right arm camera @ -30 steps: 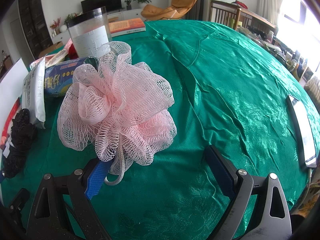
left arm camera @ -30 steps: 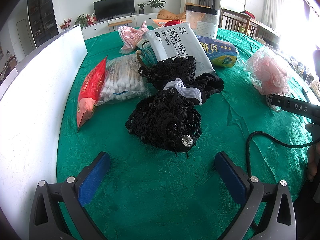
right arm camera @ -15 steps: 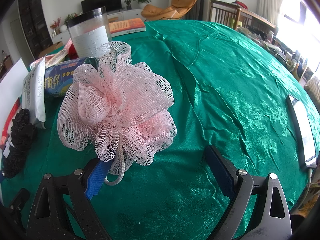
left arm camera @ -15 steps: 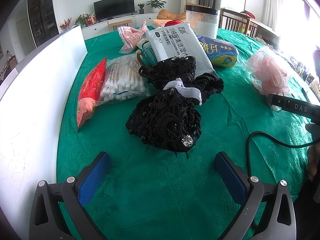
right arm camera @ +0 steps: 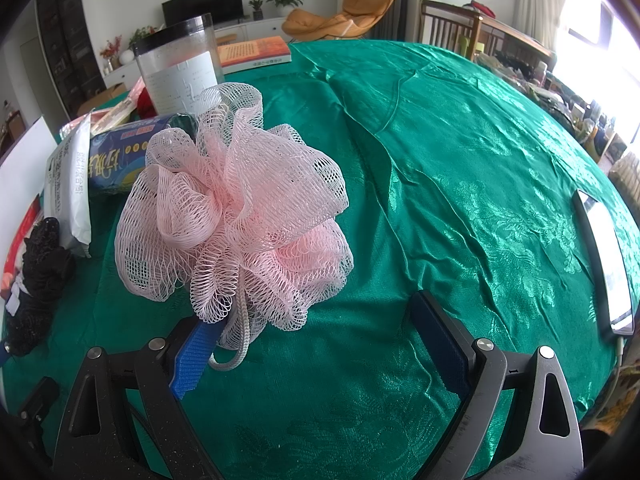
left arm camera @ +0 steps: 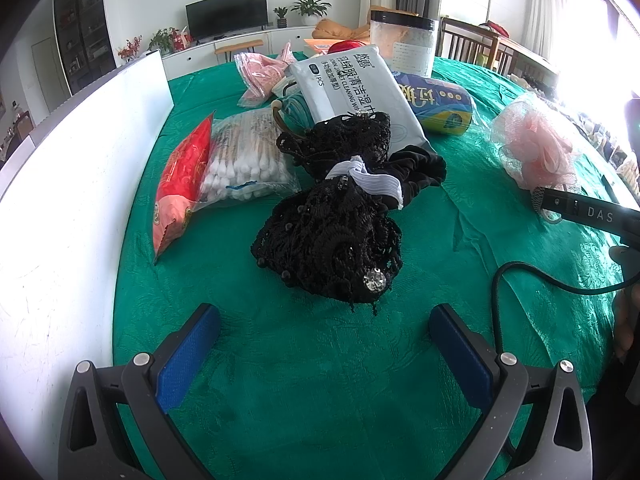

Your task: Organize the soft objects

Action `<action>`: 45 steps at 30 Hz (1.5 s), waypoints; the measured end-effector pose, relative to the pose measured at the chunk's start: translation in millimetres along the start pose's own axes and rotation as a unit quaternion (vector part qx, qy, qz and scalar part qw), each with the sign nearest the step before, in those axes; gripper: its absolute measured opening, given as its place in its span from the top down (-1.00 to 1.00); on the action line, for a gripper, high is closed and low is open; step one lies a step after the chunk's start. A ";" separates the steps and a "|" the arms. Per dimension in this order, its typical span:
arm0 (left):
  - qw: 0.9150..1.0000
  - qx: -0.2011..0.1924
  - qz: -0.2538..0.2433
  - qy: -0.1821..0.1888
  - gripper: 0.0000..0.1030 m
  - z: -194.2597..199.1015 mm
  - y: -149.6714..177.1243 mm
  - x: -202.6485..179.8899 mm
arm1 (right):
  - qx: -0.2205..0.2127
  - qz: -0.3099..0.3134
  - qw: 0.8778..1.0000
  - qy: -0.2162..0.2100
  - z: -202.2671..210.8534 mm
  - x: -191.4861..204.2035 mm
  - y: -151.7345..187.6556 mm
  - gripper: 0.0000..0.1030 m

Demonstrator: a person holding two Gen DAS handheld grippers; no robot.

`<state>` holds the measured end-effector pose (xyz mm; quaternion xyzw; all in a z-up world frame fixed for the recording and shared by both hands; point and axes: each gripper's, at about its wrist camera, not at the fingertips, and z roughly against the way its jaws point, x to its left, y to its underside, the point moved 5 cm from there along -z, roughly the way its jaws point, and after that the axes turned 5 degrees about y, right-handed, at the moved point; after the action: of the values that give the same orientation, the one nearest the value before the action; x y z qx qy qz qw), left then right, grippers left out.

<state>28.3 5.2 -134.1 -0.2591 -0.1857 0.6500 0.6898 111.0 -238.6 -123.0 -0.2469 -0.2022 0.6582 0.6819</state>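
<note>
Right wrist view: right gripper [right arm camera: 316, 342] w/ jaws spread wide, nothing clamped; pink mesh loofah [right arm camera: 232, 224] sits centre-left on the green tablecloth [right arm camera: 460, 168], its cord loop touching the left pad. Left wrist view: left gripper [left arm camera: 324, 348] also released at bottom of frame, black lace bundle [left arm camera: 332, 248] just above it at centre, cotton swab bag [left arm camera: 244, 160] further up-left.

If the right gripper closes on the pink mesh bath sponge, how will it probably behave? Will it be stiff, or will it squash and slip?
The pink mesh bath sponge is loose, airy netting, so it will probably squash between the fingers and feel very light. Its ruffles may spread or snag on the right gripper, whose jaws stand open. The cord loop hanging at its base looks limp and would likely dangle.
</note>
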 end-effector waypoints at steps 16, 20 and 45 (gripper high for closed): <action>1.000 0.010 -0.006 0.004 -1.00 0.1 -1.3 -0.1 | 0.000 0.000 1.000 0.000 0.0 0.0 0.0 -0.83; 1.000 0.023 -0.005 0.010 -1.00 0.6 -1.5 -0.3 | 0.000 0.000 1.000 0.000 0.0 0.0 0.0 -0.82; 0.999 0.035 0.006 -0.020 -1.00 -58.2 -276.8 81.6 | -0.120 -0.052 0.985 -0.111 13.1 -0.8 -44.7 -0.02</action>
<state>291.5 73.8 -21.3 -0.2228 -0.1750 0.6653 0.6907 138.8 -239.0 -85.6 -0.2413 -0.3670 0.6164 0.6535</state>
